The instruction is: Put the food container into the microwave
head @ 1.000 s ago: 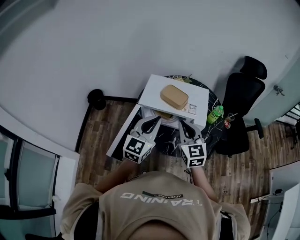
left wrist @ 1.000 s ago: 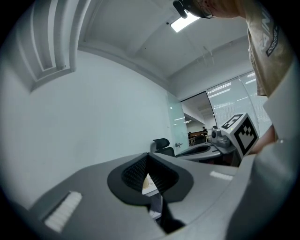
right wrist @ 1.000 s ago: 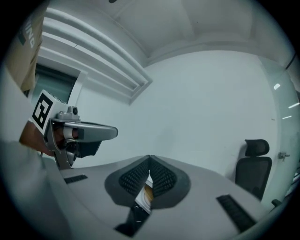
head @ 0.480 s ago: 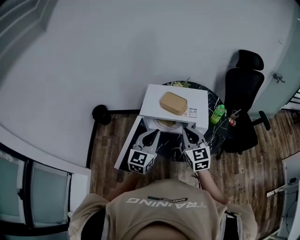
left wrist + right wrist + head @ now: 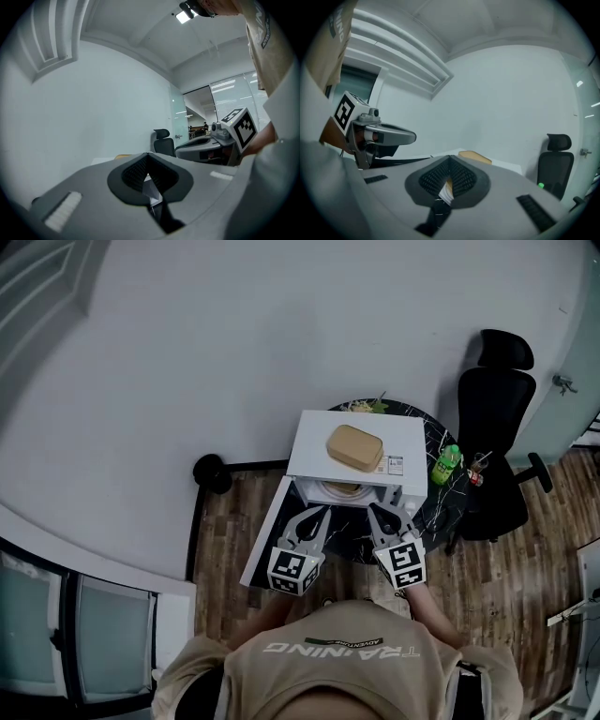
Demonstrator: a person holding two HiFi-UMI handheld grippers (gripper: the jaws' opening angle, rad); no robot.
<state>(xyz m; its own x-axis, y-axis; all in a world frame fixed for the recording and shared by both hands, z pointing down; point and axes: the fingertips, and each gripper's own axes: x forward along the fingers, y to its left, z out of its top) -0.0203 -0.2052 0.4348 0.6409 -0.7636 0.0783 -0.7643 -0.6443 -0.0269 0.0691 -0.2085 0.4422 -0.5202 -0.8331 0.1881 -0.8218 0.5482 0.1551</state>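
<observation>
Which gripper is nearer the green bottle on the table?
Right. The right gripper sits in front of the microwave, with the green bottle off to its right. The left gripper is farther left, beside the open door.

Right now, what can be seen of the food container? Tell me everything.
The food container is a tan, rounded-rectangular box, closed, looking like paper or fibre. It lies flat, turned a little askew, on the white top of the microwave, not inside it. Only the microwave's top touches it; the left gripper and right gripper are short of it, in front of the open microwave.
</observation>
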